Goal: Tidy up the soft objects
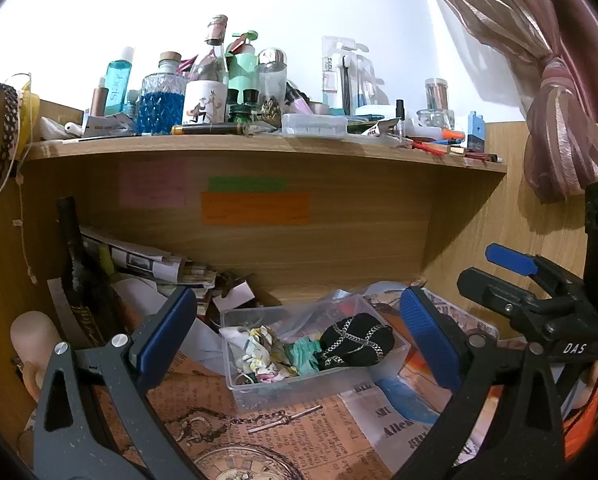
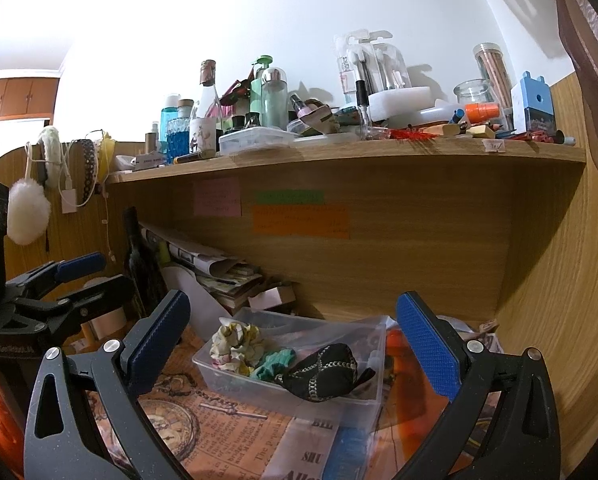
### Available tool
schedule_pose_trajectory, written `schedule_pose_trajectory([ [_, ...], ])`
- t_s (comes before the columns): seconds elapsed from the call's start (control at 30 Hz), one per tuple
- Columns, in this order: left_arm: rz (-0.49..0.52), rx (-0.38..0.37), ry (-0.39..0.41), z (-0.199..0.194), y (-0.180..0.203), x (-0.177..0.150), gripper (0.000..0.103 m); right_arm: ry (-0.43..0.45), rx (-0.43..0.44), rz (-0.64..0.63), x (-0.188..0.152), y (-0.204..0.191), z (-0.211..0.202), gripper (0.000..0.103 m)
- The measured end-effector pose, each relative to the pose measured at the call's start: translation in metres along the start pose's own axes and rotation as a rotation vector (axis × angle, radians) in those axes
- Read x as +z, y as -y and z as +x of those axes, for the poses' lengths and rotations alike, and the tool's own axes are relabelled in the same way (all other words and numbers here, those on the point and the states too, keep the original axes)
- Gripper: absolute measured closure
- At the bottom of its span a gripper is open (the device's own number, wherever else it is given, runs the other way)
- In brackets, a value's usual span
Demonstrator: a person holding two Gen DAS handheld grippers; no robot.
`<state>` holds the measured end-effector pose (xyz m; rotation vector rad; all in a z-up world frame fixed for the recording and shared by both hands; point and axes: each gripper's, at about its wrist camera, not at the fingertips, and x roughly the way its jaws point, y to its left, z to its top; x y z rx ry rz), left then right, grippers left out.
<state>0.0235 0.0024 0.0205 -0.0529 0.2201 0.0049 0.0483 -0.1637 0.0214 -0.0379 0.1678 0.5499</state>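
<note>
A clear plastic box (image 1: pixel 259 390) (image 2: pixel 259 394) stands on the desk under the shelf. In it lie a floral scrunchie (image 1: pixel 259 350) (image 2: pixel 237 342), a green scrunchie (image 1: pixel 301 354) (image 2: pixel 275 362) and a black chain-patterned soft piece (image 1: pixel 355 340) (image 2: pixel 325 370). My left gripper (image 1: pixel 299 336) is open and empty, held just in front of the box. My right gripper (image 2: pixel 295 344) is open and empty, also in front of the box. The right gripper shows at the right of the left wrist view (image 1: pixel 511 280); the left gripper shows at the left of the right wrist view (image 2: pixel 75 284).
A wooden shelf (image 1: pixel 259 146) (image 2: pixel 339 152) crowded with bottles and jars runs overhead. A dark bottle (image 1: pixel 75 264) (image 2: pixel 139 264) and stacked papers (image 1: pixel 147 264) (image 2: pixel 215 268) stand back left. Printed paper (image 1: pixel 259 432) covers the desk. A pink curtain (image 1: pixel 547 80) hangs right. A white pompom (image 2: pixel 27 210) hangs left.
</note>
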Motion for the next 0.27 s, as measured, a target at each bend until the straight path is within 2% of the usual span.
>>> schedule_pose_trajectory([
  [0.27, -0.012, -0.005, -0.013, 0.0039, -0.0023, -0.0019, 0.000, -0.011, 0.000, 0.005, -0.0017, 0.0022, 0.0033, 0.000],
])
